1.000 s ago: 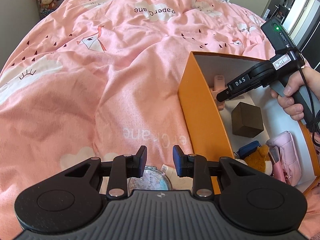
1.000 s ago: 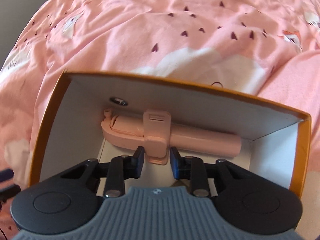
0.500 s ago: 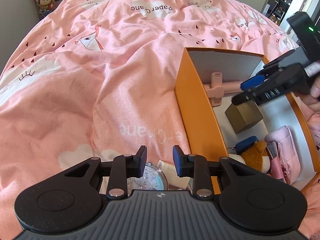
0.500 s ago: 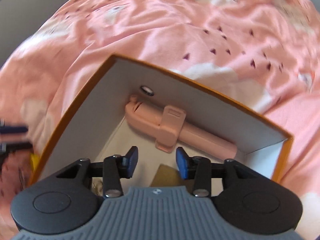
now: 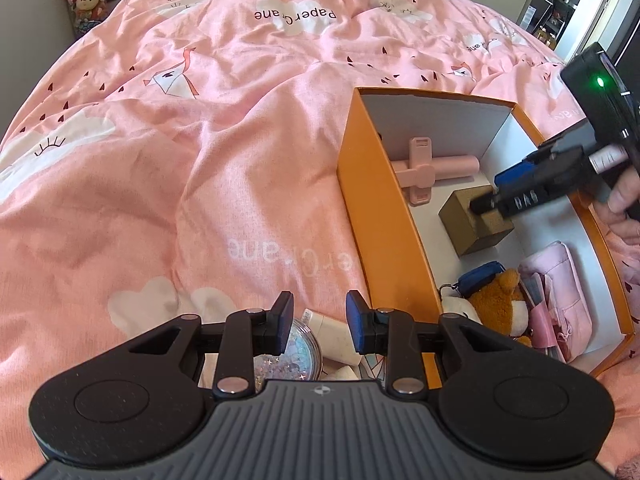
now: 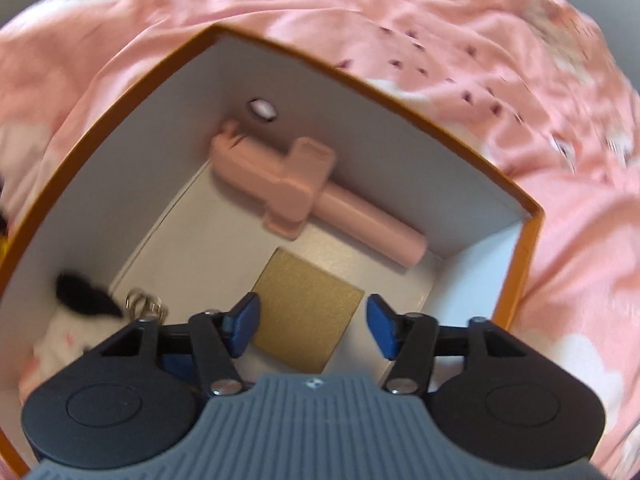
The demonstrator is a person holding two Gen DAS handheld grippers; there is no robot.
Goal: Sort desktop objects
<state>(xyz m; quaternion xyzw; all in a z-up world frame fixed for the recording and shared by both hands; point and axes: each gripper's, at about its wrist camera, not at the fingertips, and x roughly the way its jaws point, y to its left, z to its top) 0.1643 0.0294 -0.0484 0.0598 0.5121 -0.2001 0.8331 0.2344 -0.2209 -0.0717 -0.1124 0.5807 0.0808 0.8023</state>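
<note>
Under the left tongs (parted, empty) a jar is half hidden. The right tongs, closing above the cube, have released the pink stick.

Right tool poised above orange box, closing.
Gold cube below, untouched between pads; pink holder lying beyond.

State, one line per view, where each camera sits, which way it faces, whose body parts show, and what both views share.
Left wrist: on the left gripper, looking down along its fingers over the pink bedspread and orange box; the right gripper and a hand show.
Right wrist: on the right gripper, jaws closing on nothing, facing steeply down into the box.
Shared: box, pink selfie stick, brown box.
</note>
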